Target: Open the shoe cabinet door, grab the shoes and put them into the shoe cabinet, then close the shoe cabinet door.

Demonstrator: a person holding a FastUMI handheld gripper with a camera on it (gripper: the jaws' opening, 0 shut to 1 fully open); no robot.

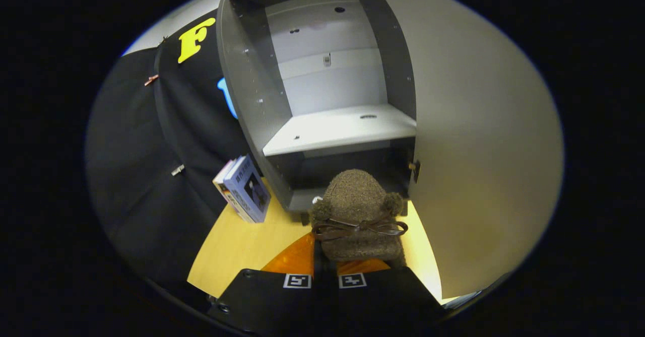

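One brown slipper (359, 216) clamped in closed tongs (325, 264), toe at the shoe cabinet (322, 75) lower compartment; door (484, 140) open, shelf (337, 128) bare; books (243, 188) beside.

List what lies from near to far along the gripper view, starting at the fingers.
Gripper, fingers closed on the shoe → brown shoe with a bow → cabinet's bottom compartment → white shelf → cabinet back panel.
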